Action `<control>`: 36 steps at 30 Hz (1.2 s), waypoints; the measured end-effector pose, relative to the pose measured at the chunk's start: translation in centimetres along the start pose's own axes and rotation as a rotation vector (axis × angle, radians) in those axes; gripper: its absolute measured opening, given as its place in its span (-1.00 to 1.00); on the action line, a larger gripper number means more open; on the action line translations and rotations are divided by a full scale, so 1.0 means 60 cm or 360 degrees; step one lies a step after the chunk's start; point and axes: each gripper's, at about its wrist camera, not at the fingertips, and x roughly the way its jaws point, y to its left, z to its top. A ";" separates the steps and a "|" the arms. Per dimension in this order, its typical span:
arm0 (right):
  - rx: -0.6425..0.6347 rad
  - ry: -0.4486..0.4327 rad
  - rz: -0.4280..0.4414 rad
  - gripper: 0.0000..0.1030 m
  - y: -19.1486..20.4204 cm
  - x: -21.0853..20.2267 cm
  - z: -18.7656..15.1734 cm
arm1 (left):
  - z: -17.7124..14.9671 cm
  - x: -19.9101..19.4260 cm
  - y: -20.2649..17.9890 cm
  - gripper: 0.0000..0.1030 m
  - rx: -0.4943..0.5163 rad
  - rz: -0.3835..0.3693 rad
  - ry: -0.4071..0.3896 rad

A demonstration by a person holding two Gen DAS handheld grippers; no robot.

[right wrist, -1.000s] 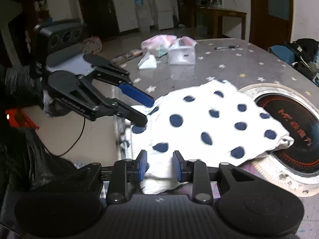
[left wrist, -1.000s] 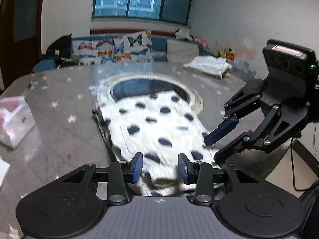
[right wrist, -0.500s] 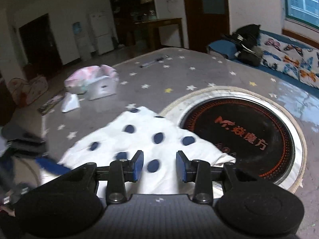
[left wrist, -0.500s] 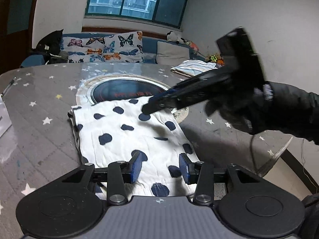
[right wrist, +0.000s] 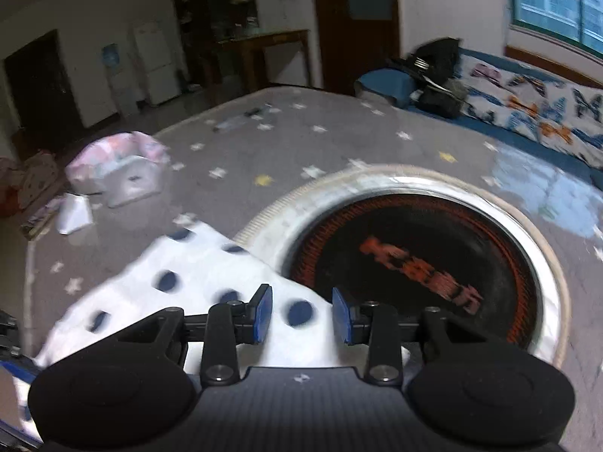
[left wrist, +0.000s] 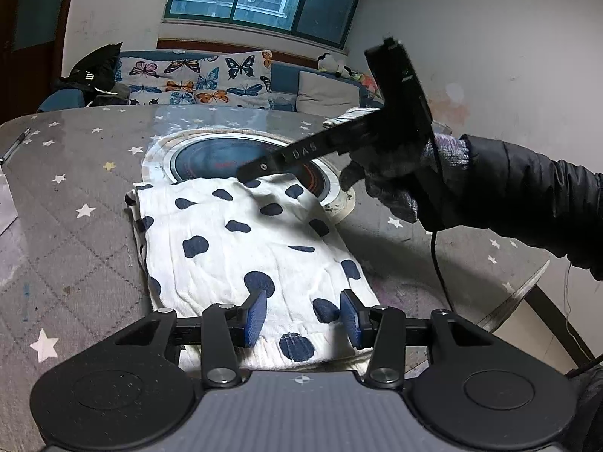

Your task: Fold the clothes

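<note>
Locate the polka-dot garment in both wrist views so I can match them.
Left wrist: the polka-dot garment fills the centre, running from the left gripper up to the round cooktop.
Right wrist: the garment lies lower left, blurred, under the right gripper.
Shared landmark: the round cooktop, which the garment's far edge overlaps.

The cloth (left wrist: 241, 248) is white with navy blotchy dots. The tabletop (left wrist: 75, 196) is grey, sprinkled with white stars plus a yellow one. The cooktop (right wrist: 414, 263) is black with orange lettering and a pale rim. The gripper pads (left wrist: 256, 316) are blue, and the cushions (left wrist: 196, 79) have a butterfly print.
</note>
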 end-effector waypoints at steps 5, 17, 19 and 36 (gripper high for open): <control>-0.0169 0.0045 0.0197 -0.31 0.057 0.017 0.020 | -0.002 0.000 0.000 -0.07 -0.0025 -0.0005 0.0001; -0.0365 0.0170 0.0257 -0.32 0.108 0.115 0.055 | -0.010 -0.005 0.005 -0.07 -0.0095 -0.0014 -0.0009; -0.0354 0.0171 0.0248 -0.32 0.103 0.122 0.061 | -0.010 -0.007 0.006 -0.07 -0.0104 -0.0012 -0.0010; 0.0018 0.0193 0.0211 -0.25 -0.056 0.046 0.039 | -0.036 -0.119 0.061 0.15 -0.0200 0.0231 -0.0037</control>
